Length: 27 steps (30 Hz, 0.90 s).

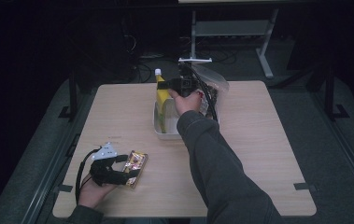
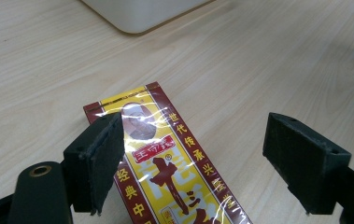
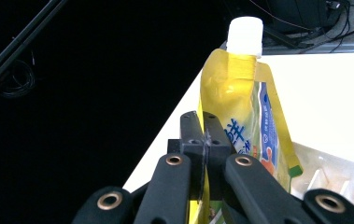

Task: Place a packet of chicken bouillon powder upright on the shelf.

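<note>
Your left gripper (image 2: pixel 191 158) sits nearest you, jaws standing wide apart over a red and yellow box (image 2: pixel 174 163) that lies flat on the table (image 1: pixel 258 140). In the left gripper view the box's near end runs out of the bottom edge, and the left pad covers part of its side, so you cannot tell whether that pad touches it; the other pad stands well clear. The box's long axis runs away from the gripper, its far end pointing toward the white tray (image 2: pixel 137 14), whose corner alone shows at the top edge.

Your right gripper (image 3: pixel 205 140) is pinched tight on the edge of a yellow pouch (image 3: pixel 240 102), holding it upright. The pouch's long axis stands vertical, its white cap (image 3: pixel 244 33) pointing up above the jaws. Its lower part is hidden behind the jaws in the right gripper view. In the high view your right hand (image 1: pixel 187 100) and sleeve cover much of the tray (image 1: pixel 165 133), so you cannot tell whether the pouch's bottom rests in it. A clear bag (image 1: pixel 214 81) just beyond the gripper is hard to make out; its contents are dark and unclear.
</note>
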Tool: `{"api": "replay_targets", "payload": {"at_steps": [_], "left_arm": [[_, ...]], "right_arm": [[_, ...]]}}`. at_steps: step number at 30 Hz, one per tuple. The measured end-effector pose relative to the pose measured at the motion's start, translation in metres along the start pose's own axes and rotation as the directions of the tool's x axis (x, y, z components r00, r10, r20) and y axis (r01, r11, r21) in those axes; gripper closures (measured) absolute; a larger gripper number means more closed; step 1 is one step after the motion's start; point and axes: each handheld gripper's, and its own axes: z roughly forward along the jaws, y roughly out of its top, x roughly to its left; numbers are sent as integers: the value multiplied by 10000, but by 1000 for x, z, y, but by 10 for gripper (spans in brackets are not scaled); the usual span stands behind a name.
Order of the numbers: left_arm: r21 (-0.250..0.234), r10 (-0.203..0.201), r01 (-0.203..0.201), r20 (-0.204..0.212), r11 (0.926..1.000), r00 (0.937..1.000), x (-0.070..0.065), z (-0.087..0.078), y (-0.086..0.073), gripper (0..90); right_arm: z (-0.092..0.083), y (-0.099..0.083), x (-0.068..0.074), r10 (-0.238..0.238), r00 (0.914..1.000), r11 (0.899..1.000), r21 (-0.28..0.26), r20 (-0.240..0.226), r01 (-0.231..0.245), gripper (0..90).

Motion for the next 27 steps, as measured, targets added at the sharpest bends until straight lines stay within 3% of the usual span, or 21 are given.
{"api": "replay_targets", "payload": {"at_steps": [10, 22, 27], "left_arm": [[76, -215, 216, -167, 9997, 9996, 3, 1, -3, 195], [175, -185, 189, -231, 9997, 9996, 3, 3, -3, 192], [285, -128, 138, -332, 9995, 9994, 2, 4, -3, 184]], "right_arm": [[8, -6, -1, -16, 9999, 10000, -12, 162, 17, 893], [17, -15, -6, 116, 9996, 9998, 128, 240, -119, 850], [16, -16, -8, 152, 9994, 9996, 215, 325, -159, 742]]}}
